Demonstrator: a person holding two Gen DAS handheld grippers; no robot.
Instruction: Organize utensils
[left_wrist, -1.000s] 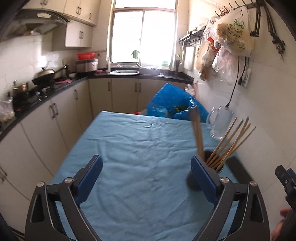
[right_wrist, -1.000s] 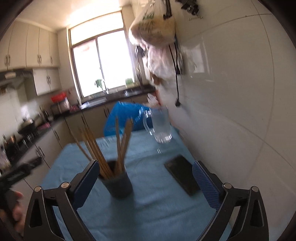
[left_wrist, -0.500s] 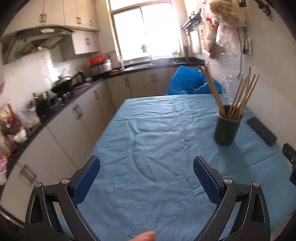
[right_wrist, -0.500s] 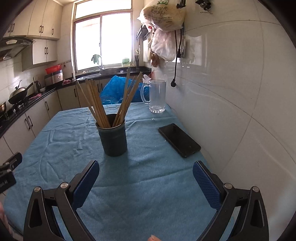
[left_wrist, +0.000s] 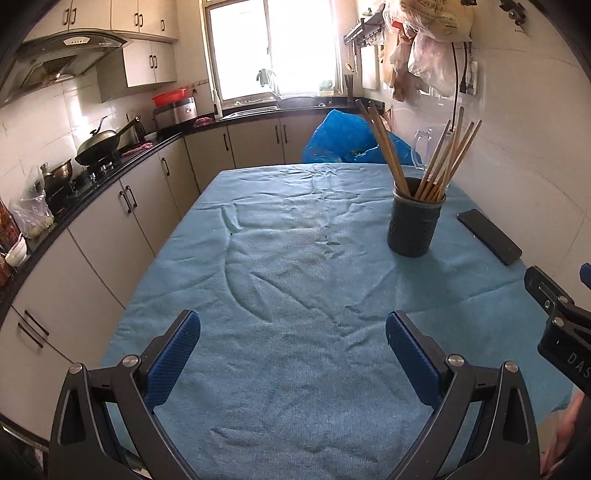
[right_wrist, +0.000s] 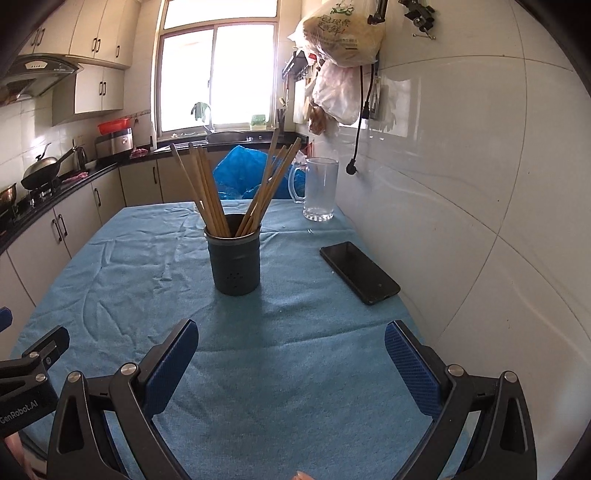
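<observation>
Where a blue cloth (left_wrist: 295, 295) covers the whole table (right_wrist: 155, 243), a dark perforated holder (right_wrist: 235, 260) stands upright toward the wall side, wooden chopsticks (right_wrist: 207, 188) fanned out of its mouth in two leaning bunches. Beyond it, near the tiled wall, stands a glass mug (right_wrist: 320, 188), and a black phone (right_wrist: 359, 271) lies flat just beside the holder. The left gripper (left_wrist: 293, 354) and right gripper (right_wrist: 291, 356) hover over the near cloth, both spread wide, holding nothing.
</observation>
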